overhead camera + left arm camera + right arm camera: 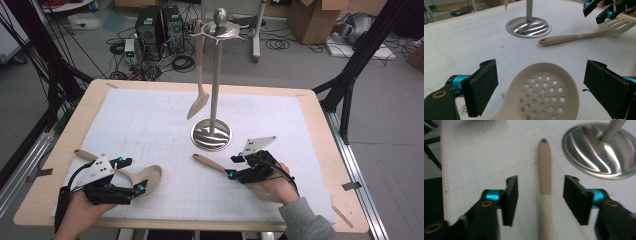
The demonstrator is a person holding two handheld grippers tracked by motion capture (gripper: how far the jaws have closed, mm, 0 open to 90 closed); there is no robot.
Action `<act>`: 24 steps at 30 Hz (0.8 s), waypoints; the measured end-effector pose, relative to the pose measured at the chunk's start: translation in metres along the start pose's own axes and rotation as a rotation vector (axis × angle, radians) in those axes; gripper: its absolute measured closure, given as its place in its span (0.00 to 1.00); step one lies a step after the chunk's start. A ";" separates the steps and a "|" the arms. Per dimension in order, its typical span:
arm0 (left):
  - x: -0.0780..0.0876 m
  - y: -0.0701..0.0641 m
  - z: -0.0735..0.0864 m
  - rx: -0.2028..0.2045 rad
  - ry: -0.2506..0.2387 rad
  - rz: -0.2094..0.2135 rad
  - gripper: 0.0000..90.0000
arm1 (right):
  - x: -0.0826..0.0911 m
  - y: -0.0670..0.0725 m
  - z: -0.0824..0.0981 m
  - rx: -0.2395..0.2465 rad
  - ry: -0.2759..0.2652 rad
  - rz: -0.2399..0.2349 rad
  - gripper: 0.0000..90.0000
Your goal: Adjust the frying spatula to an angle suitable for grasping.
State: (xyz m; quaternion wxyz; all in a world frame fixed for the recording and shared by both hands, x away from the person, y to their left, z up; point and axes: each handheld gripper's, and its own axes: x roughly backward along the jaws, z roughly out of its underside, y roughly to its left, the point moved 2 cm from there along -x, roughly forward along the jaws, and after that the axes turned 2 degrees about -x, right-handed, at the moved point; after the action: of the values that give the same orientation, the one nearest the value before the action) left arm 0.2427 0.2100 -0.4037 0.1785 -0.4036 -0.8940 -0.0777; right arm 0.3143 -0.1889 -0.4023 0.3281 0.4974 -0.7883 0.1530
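Jaws of the right gripper (540, 200) stand partly open, one either side of the slotted spatula's (545, 192) handle, pads clear of it. The handle runs straight up the middle of the right gripper view, along the gripper's own line, its hang-hole end toward the round steel base of the utensil stand (599, 152) at upper right. In the high view this right gripper (233, 166) sits at lower right of centre, the hand lying low behind it, and the spatula's handle points from it up-left toward the stand's base; its blade lies under the gripper.

At lower left of the high view the left gripper (134, 175) lies level over the white surface (150, 120), its forearm coming in from the bottom edge. Its jaws are wide, with the perforated spoon's (544, 95) bowl between them, untouched; the bowl lies flat and its handle runs back under the gripper.

One more spatula (198, 80) hangs from the stand's top ring, upper centre. Whichever hand lifts first, I judge the right one nearer the stand.
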 end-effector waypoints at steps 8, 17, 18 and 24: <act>-0.001 0.001 0.000 0.003 -0.001 -0.004 0.14 | 0.005 -0.010 0.007 0.009 0.048 -0.001 0.19; -0.005 0.001 -0.003 0.000 0.000 0.007 0.14 | 0.010 -0.012 0.013 0.042 0.099 -0.029 0.17; -0.006 0.001 -0.003 -0.001 -0.002 0.008 0.14 | 0.010 -0.013 0.014 0.054 0.105 -0.034 0.17; -0.008 0.001 -0.004 -0.004 -0.001 0.015 0.14 | 0.011 -0.017 0.019 0.070 0.142 -0.039 0.17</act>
State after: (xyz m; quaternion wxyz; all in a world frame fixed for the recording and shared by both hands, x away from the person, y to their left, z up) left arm 0.2496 0.2036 -0.4033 0.1779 -0.4107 -0.8909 -0.0779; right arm 0.3193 -0.2146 -0.4105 0.3685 0.5120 -0.7473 0.2090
